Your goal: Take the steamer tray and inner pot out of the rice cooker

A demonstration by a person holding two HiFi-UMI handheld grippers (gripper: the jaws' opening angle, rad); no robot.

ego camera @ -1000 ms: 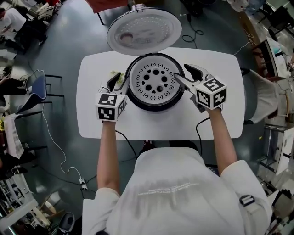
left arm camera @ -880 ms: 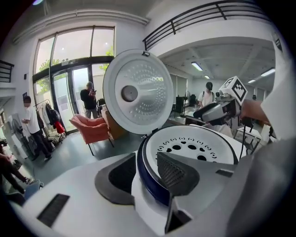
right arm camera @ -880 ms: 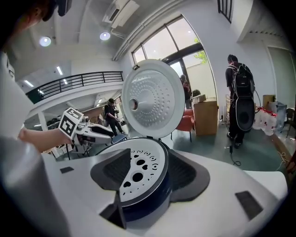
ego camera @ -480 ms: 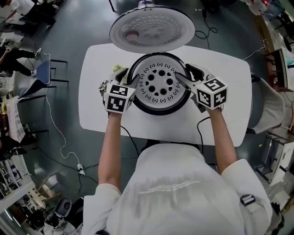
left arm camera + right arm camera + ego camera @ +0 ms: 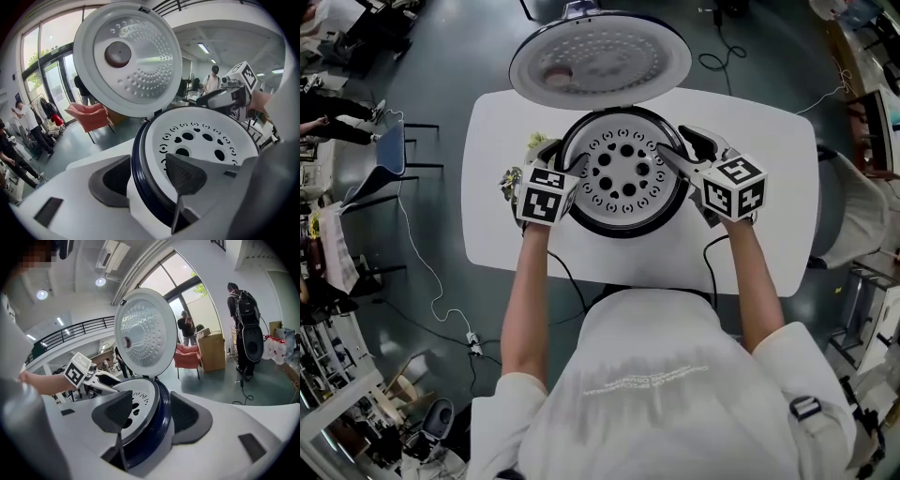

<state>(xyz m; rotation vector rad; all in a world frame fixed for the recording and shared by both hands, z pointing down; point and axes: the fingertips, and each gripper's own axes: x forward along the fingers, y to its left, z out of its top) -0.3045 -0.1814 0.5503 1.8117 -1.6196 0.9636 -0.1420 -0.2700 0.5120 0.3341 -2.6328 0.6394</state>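
Astride rice cooker [image 5: 623, 228] rim, left tongs [image 5: 563, 156] (opening), right tongs [image 5: 673, 143]

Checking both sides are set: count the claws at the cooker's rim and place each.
2. Left claw straddles the rice cooker rim on its left side, jaws opening; right claw straddles it on the right, jaws apart. None hidden.

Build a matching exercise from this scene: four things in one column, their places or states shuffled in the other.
1 lid
2 steamer tray
3 left tool
4 right tool

A inside the cooker
B astride the cooker's right rim
C raised open
D astride the cooker's left rim

Pairs: 1-C, 2-A, 3-D, 4-B. The left tool's jaws are opening, with the rim between them but not gripped.
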